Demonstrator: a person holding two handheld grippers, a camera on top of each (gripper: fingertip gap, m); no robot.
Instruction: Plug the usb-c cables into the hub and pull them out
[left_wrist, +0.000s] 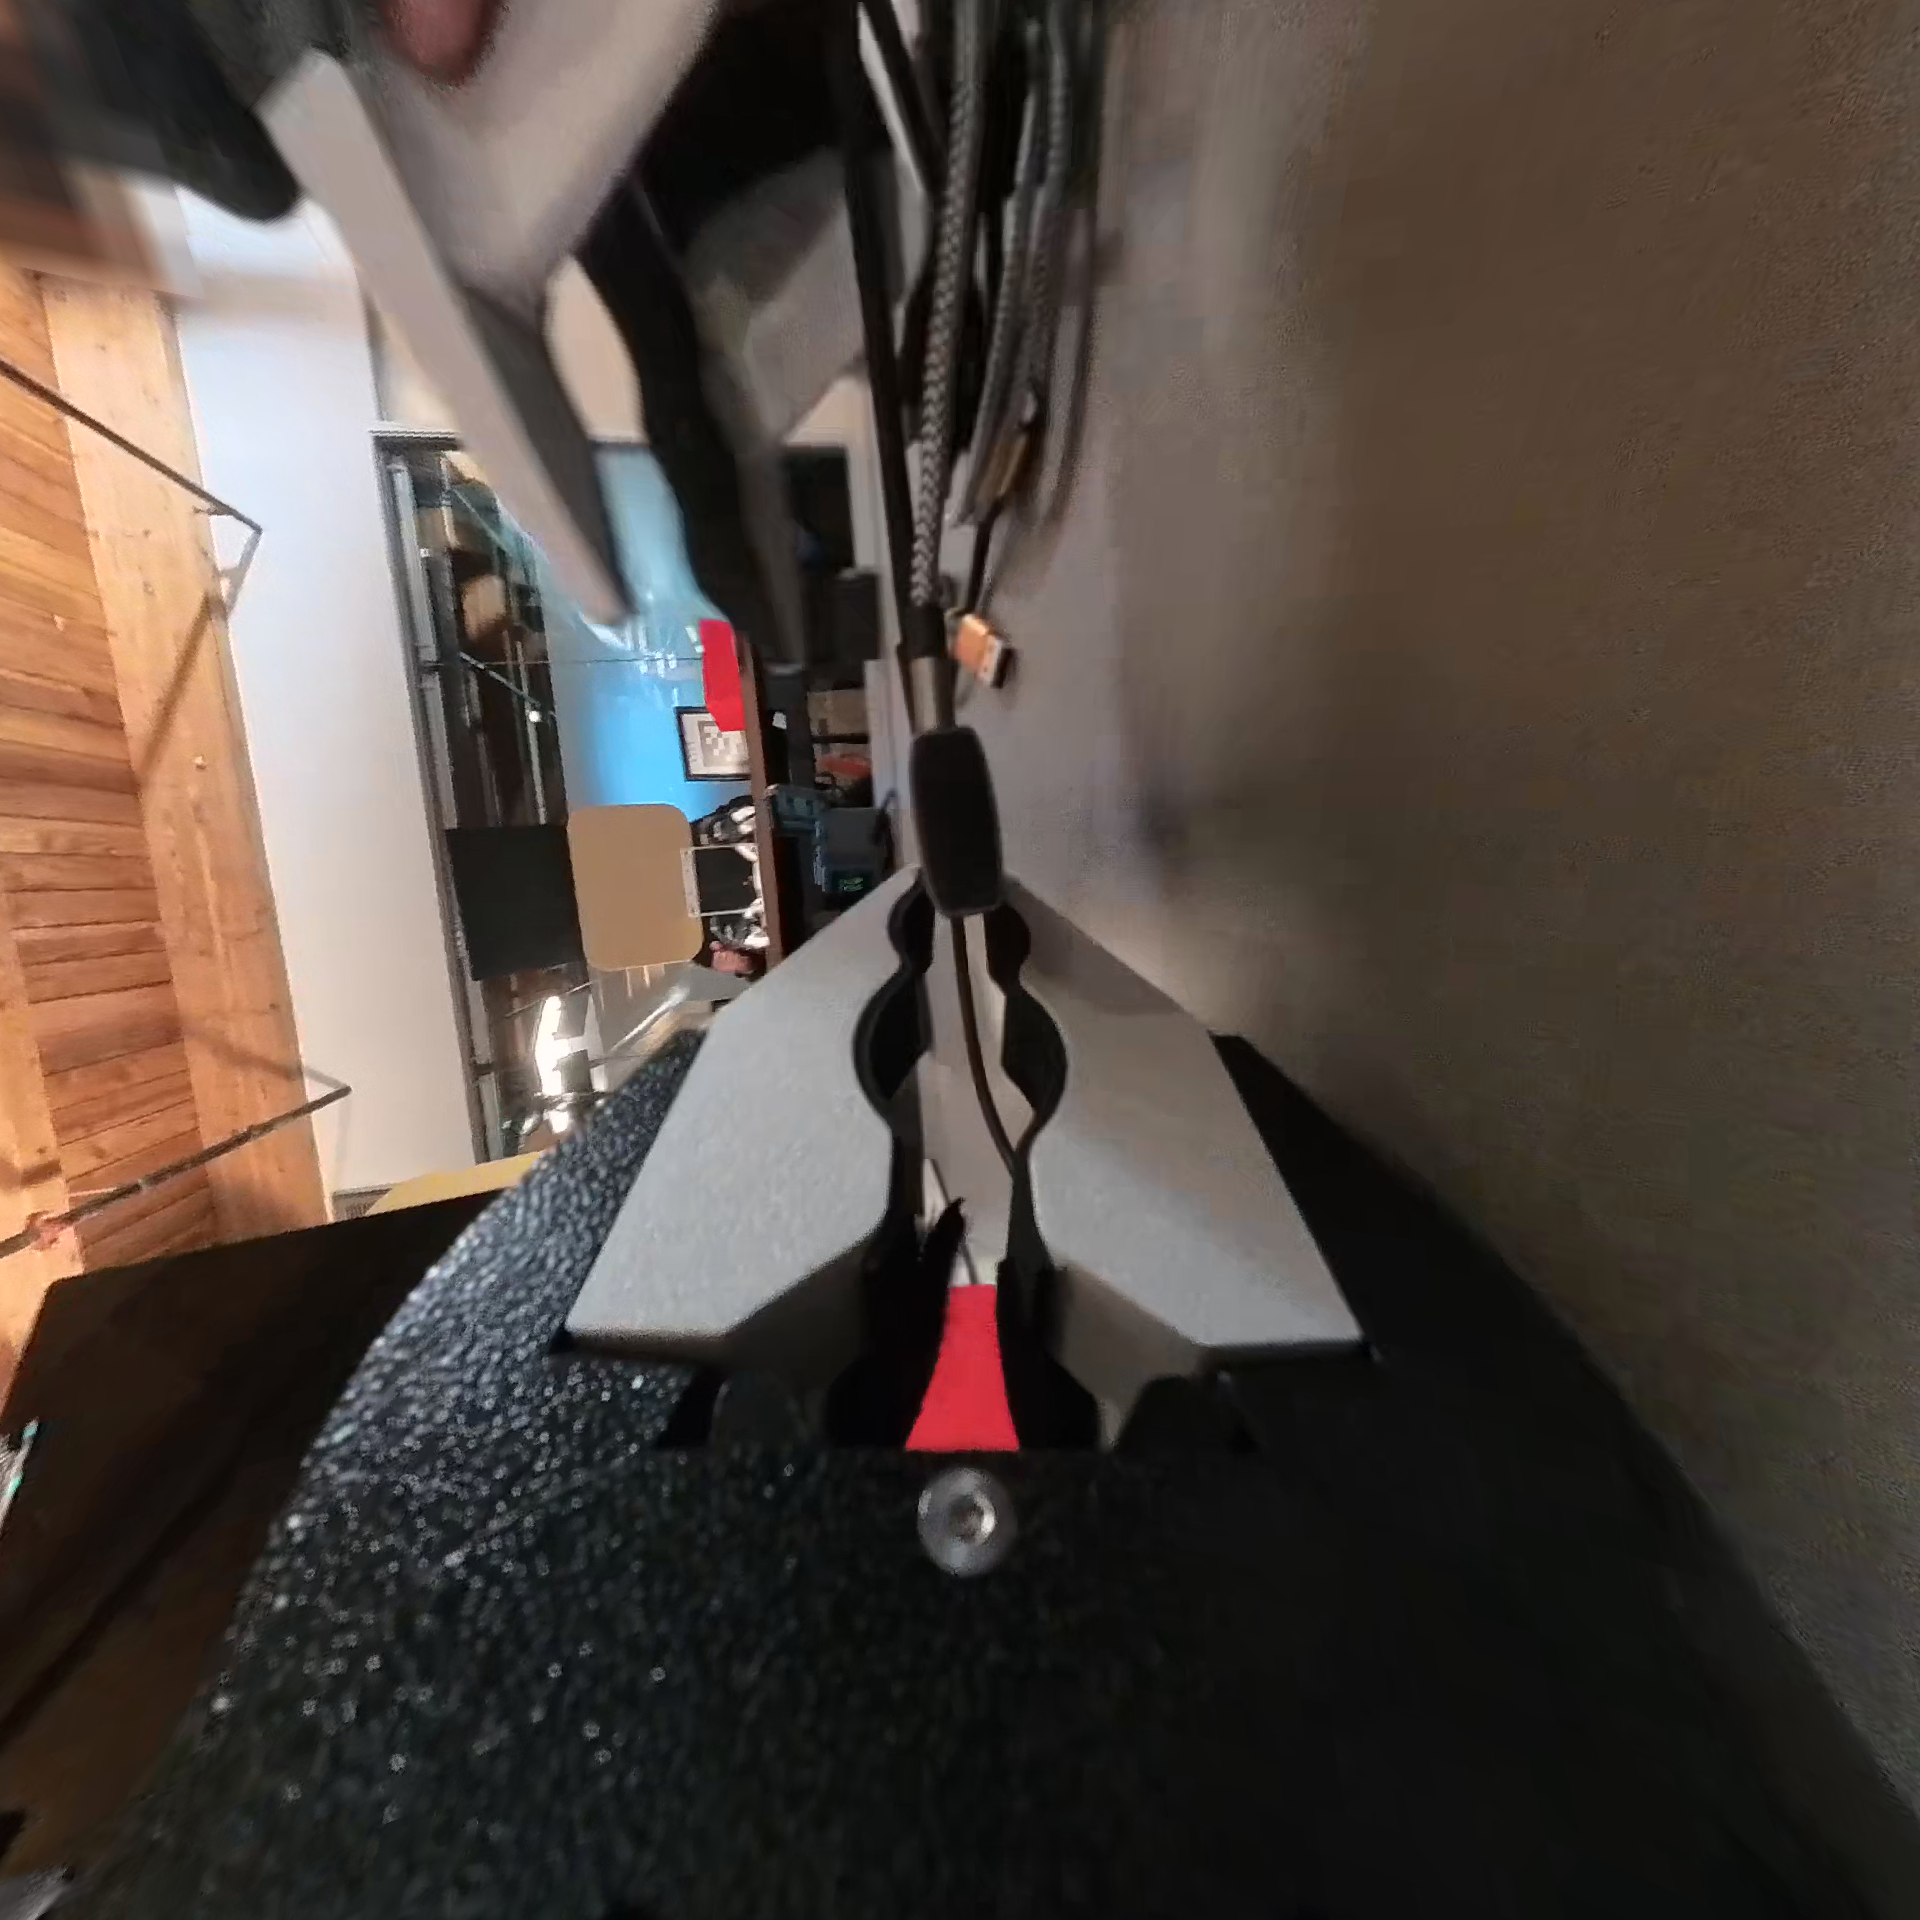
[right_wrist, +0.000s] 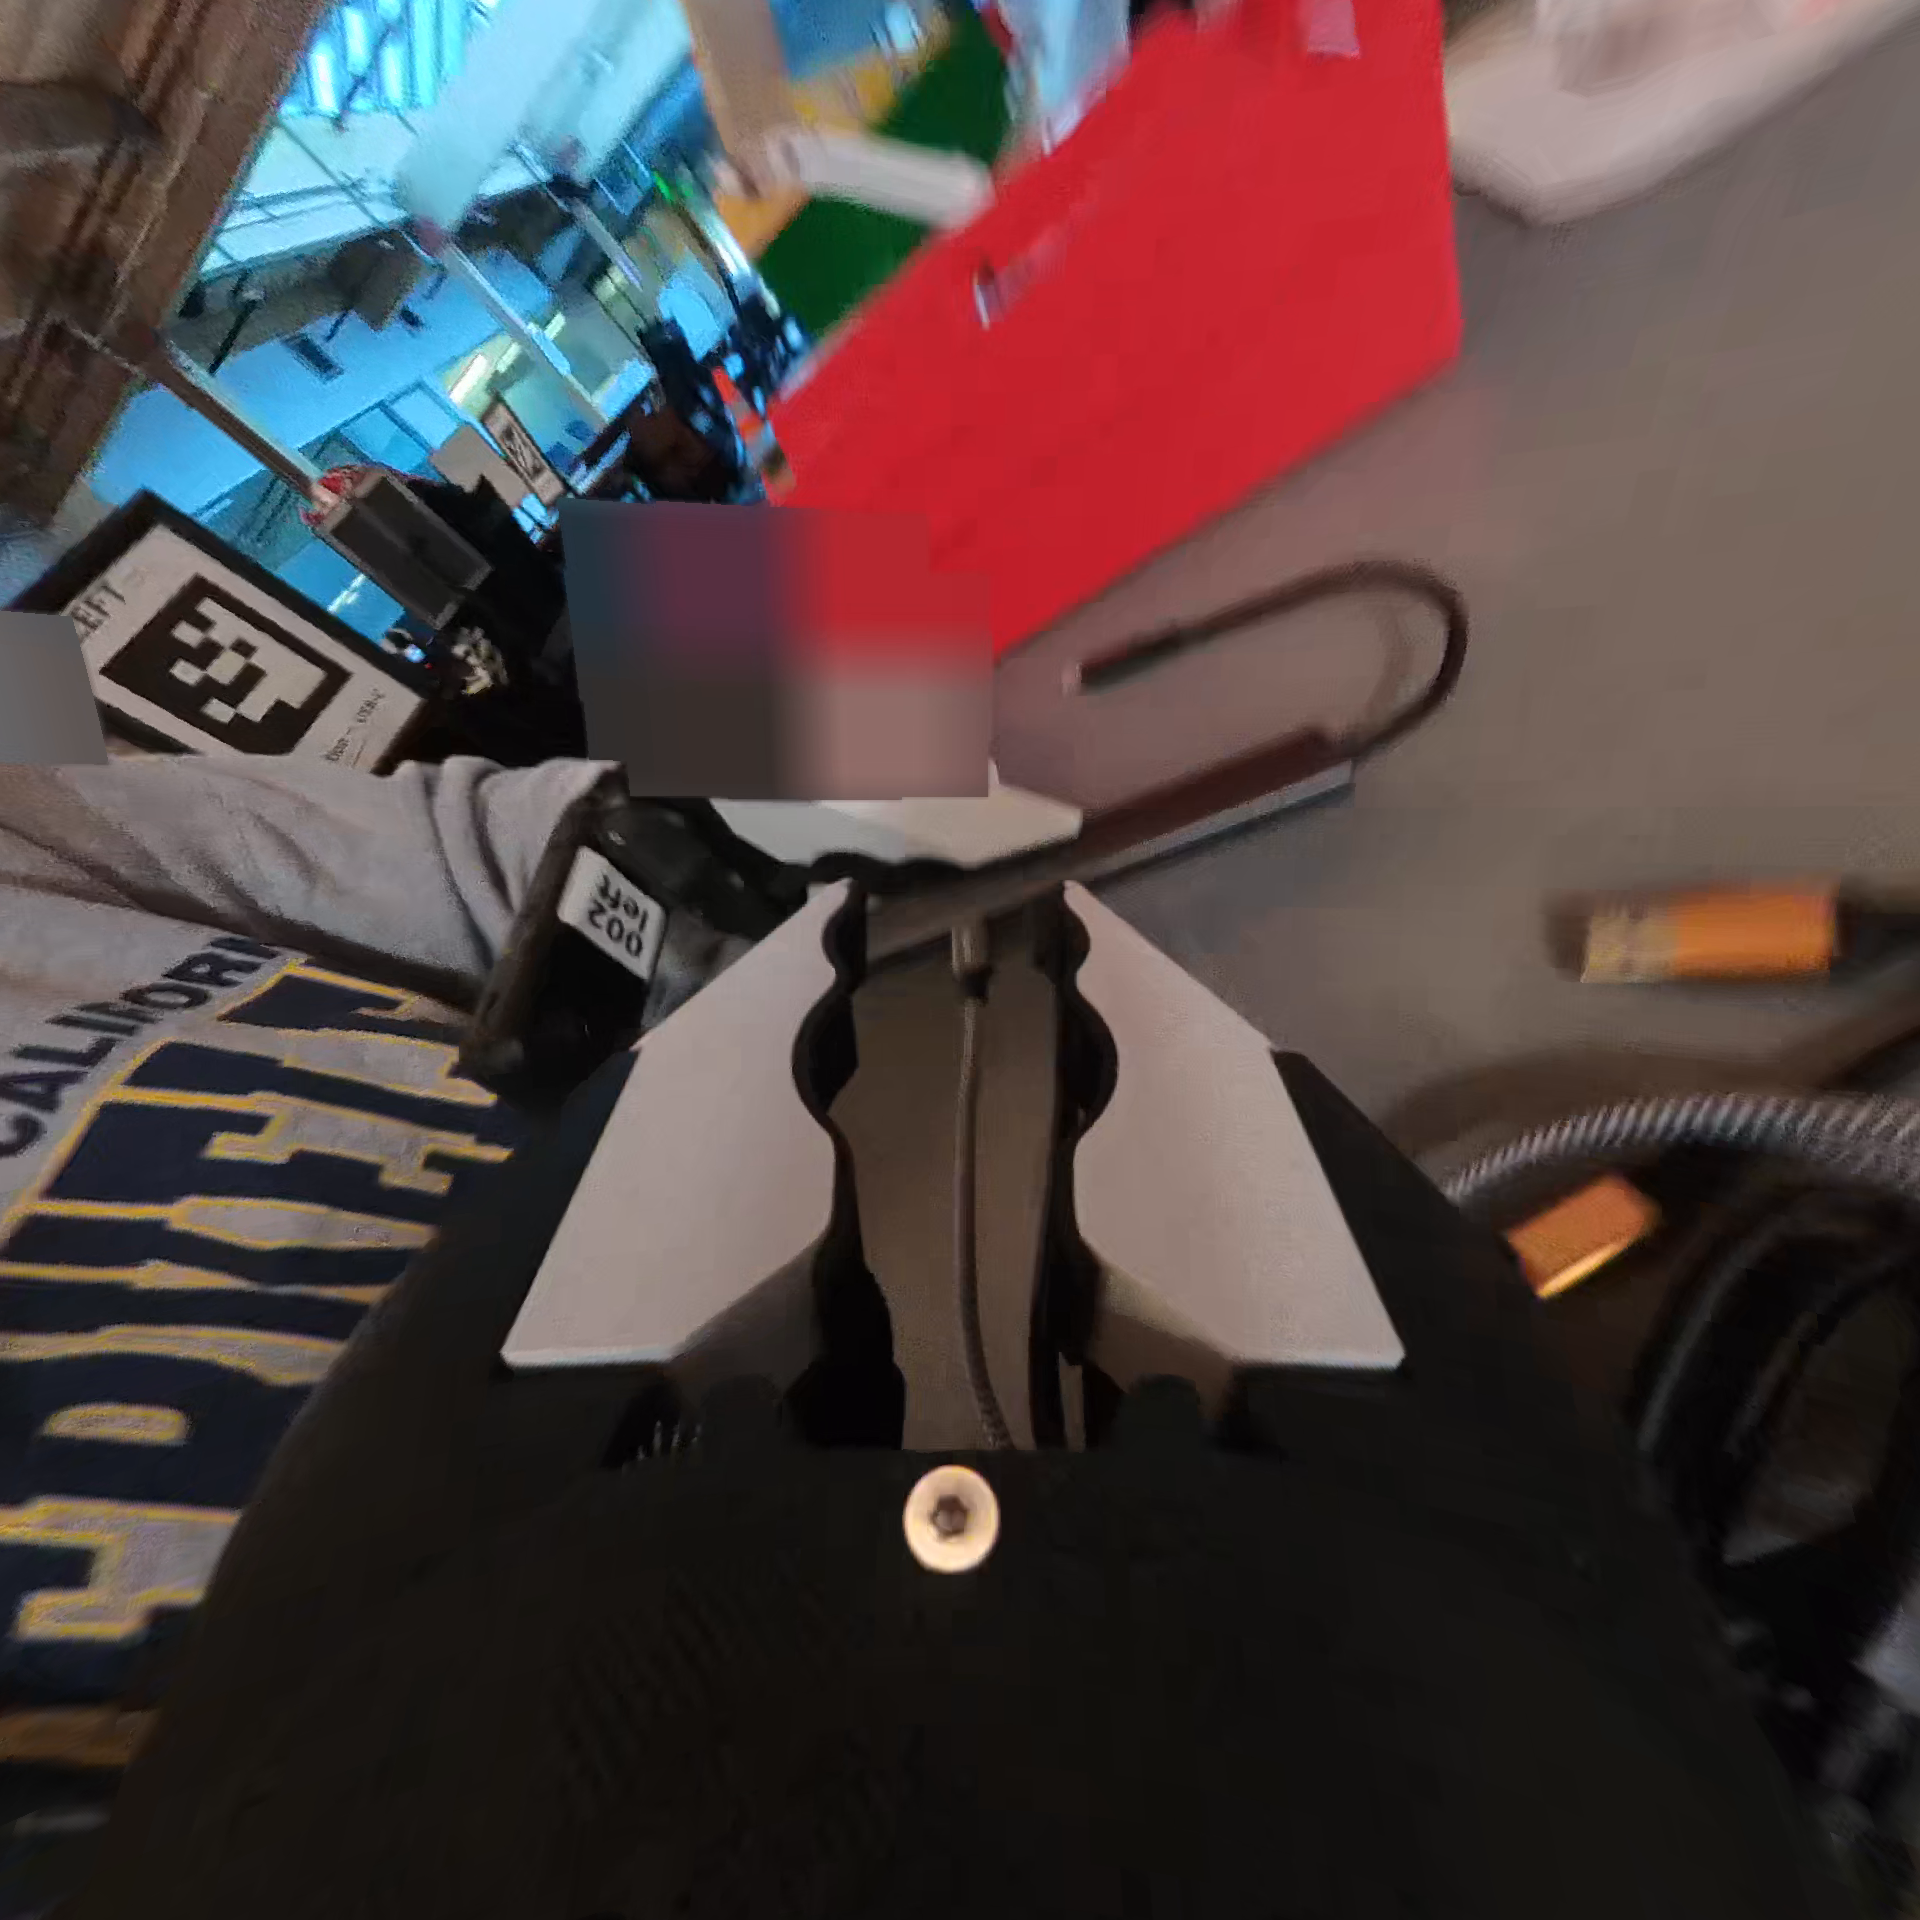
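Observation:
In the right wrist view a slim dark hub (right_wrist: 1195, 805) lies across my right gripper's (right_wrist: 961, 914) tips, its own lead (right_wrist: 1439, 644) looping behind it. A thin braided cable (right_wrist: 971, 1195) runs up between the right fingers, and its small metal plug (right_wrist: 966, 945) meets the hub's edge. The right jaws stand apart and do not pinch the cable. My left gripper (right_wrist: 623, 935) reaches the hub's left end. In the left wrist view my left gripper (left_wrist: 958, 902) is nearly shut, its tips on a black oblong piece (left_wrist: 954, 821), apparently the hub end-on. A thin black cable (left_wrist: 982, 1039) runs between its fingers.
Several braided cables (left_wrist: 935, 416) and an orange USB plug (left_wrist: 982, 649) lie on the grey table beyond the left gripper. A red box (right_wrist: 1143, 364) stands behind the hub. More orange plugs (right_wrist: 1704, 930) and coiled cables (right_wrist: 1662, 1132) lie on the right. A person in a grey shirt (right_wrist: 208, 1039) is close on the left. My right fingertips sit around 5 centimeters from my left ones.

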